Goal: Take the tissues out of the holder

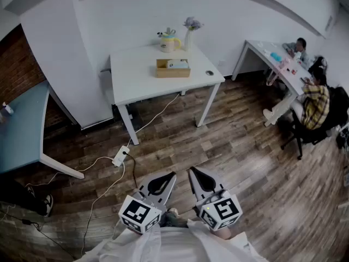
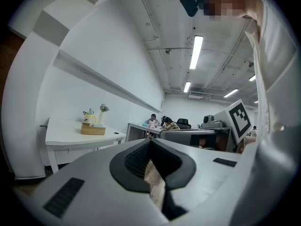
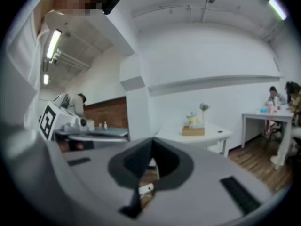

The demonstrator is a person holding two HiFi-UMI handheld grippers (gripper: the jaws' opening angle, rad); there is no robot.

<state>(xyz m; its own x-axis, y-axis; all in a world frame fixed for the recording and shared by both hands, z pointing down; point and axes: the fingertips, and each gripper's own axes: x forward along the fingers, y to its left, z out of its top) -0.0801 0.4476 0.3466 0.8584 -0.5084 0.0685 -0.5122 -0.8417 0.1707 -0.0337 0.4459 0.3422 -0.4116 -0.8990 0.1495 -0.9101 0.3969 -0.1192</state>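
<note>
The wooden tissue holder (image 1: pixel 173 69) sat near the middle of a small white table (image 1: pixel 136 81) against the far wall. The tissues (image 1: pixel 178 64) showed as a pale patch in its open top, none of them pulled out. Behind the holder stood a yellow teapot (image 1: pixel 169 42) and a slim white vase (image 1: pixel 189 36) with pale flowers. A small dark round object (image 1: pixel 210 73) lay near the table's right front corner.

Both tools were well apart from the holder, with a wide stretch of wooden floor (image 1: pixel 229 146) between. In the head view the left gripper (image 1: pixel 169 175) and the right gripper (image 1: pixel 192 171) were held low and close to the person's body, side by side, their tips pointing toward the table. Each carried its marker cube at the near end.

In the left gripper view the jaws were pressed together at the tips with nothing between them. Only floorboards showed through the slot behind. The holder appeared small and distant, up and to the left of those jaws. In the right gripper view the jaws likewise met at the tips, empty, with the holder far off to the upper right.

A white power strip (image 1: pixel 121 156) lay on the floor in front of the table, its cable (image 1: pixel 158 112) trailing up toward the tabletop. A blue table (image 1: pixel 22 124) stood at the left. At the right, people (image 1: pixel 313 100) sat at a second white table (image 1: pixel 278 64).
</note>
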